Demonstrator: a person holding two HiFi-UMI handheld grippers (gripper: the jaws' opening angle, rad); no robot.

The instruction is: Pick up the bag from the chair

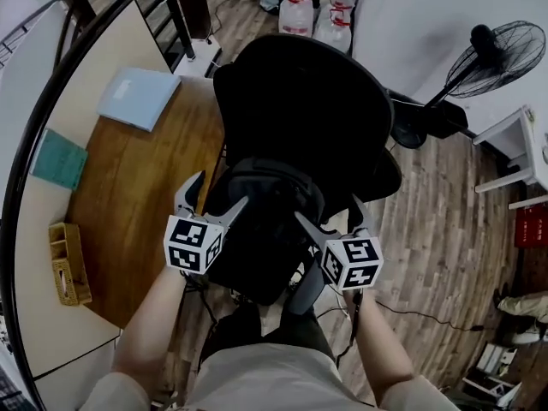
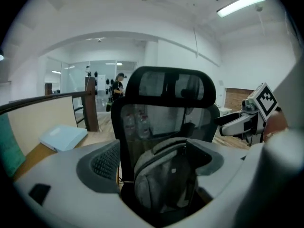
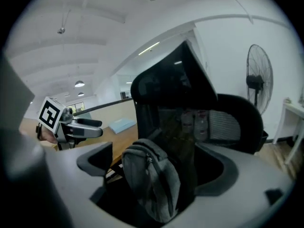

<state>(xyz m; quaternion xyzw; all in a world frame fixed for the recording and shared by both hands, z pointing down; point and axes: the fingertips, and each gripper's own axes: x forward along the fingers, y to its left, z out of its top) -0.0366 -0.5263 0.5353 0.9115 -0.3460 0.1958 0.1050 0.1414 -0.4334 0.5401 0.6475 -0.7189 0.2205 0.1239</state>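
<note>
Wood-plank flooring runs under a black office chair (image 1: 300,84) in the head view, with a wooden desk (image 1: 128,195) at 9 o'clock carrying a pale blue folder (image 1: 139,97), a teal book (image 1: 58,161) and a yellow organiser (image 1: 67,264). A standing fan (image 1: 505,54) is at 2 o'clock and water bottles (image 1: 317,15) at 12 o'clock. The dark bag (image 1: 261,238) sits on the chair seat at centre. The left gripper (image 1: 214,197) flanks it at 9 o'clock and the right gripper (image 1: 330,217) at 3 o'clock.

In the left gripper view, the jaws are spread wide and grip nothing. The grey bag stands upright in the gap between them, against the mesh chair back. Whether a jaw touches it cannot be told. The right gripper shows at 3 o'clock, the folder at 9 o'clock, and a person (image 2: 118,87) stands far off at 11 o'clock.

In the right gripper view, these jaws are also wide apart and empty-handed, the bag upright between them. The left gripper is at 9 o'clock and the fan at 2 o'clock.
</note>
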